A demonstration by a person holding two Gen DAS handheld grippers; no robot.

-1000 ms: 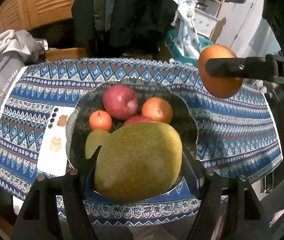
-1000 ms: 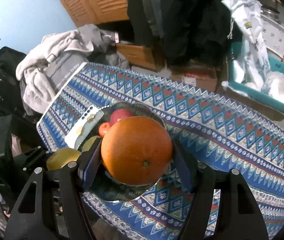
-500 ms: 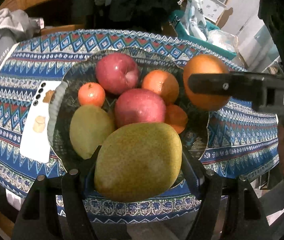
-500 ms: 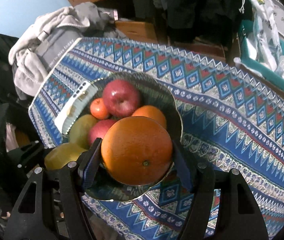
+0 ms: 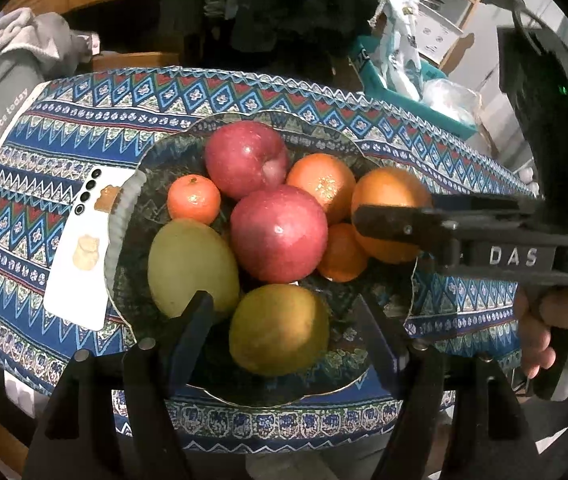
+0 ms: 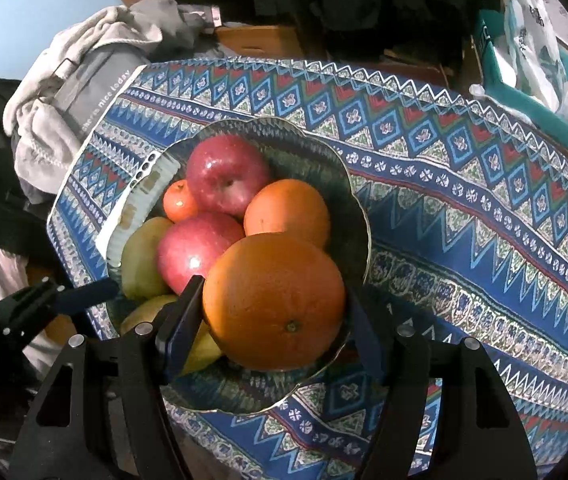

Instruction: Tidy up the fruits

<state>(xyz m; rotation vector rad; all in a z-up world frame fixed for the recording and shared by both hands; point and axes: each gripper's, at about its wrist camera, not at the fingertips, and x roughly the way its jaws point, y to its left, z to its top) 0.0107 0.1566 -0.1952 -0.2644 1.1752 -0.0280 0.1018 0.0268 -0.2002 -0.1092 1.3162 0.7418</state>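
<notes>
The yellow-green mango (image 5: 280, 328) lies in the near part of the dark patterned bowl (image 5: 324, 132), low in the middle of the left wrist view. The left gripper (image 5: 284, 312) stands open around it, and dark gaps show between the fruit and each pad.

The big orange (image 6: 274, 300) fills the lower middle of the right wrist view, over the bowl's near rim. It sits between the pads of the right gripper (image 6: 272, 296), which grips it. As far as shows, both pads touch its sides, and the jaws have just been opening a little. In the left wrist view one black finger crosses this orange at the bowl's right rim, and a hand (image 5: 556, 328) holds the handle at the right edge.

Also in the bowl are two red apples (image 5: 246, 158) (image 5: 279, 233), a greener mango (image 5: 192, 266) at the left, a mandarin (image 5: 193, 199), an orange (image 5: 321, 184) and a smaller orange fruit (image 5: 340, 254).

The bowl stands on a surface under a blue zigzag cloth (image 5: 64, 120). A white phone (image 5: 80, 264) lies just left of the bowl, partly under its rim. Grey clothes (image 6: 64, 92) are heaped at the upper left.
</notes>
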